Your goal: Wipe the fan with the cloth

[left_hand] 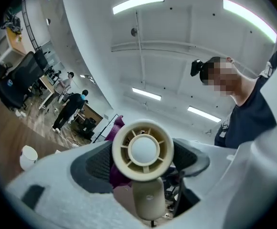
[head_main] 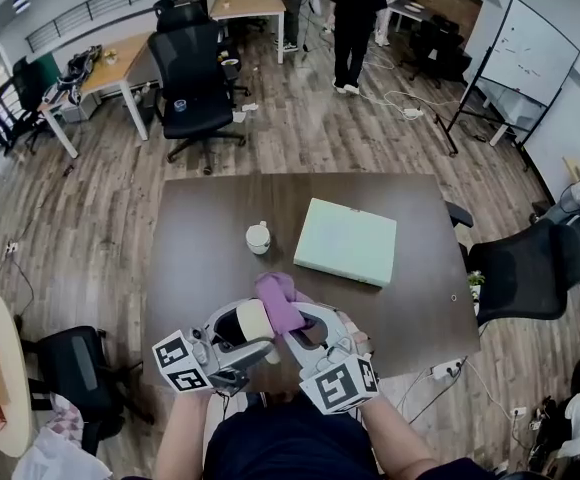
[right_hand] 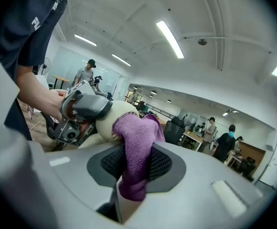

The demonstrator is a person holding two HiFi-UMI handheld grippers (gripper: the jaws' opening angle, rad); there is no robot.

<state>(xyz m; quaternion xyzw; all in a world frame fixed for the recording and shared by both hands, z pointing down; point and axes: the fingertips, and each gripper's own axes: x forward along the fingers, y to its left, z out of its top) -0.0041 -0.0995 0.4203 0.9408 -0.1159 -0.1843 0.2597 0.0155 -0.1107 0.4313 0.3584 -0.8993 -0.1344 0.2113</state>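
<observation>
We hold the small cream fan (left_hand: 143, 149) clamped between our left gripper's (head_main: 242, 330) jaws, lifted above the near edge of the tabletop (head_main: 195, 258). Our right gripper's (head_main: 300, 320) jaws pinch the purple cloth (right_hand: 136, 147), which presses against the fan's head. Farther back on the tabletop sit a white cup (head_main: 258, 237) and a pale green box (head_main: 346, 241).

The fan (left_hand: 142, 149) hides most of the cloth (left_hand: 115, 129) behind it.

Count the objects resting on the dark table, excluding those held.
2: a white cup near the middle, and a pale green box just right of it. Others may be hidden at the near edge.
</observation>
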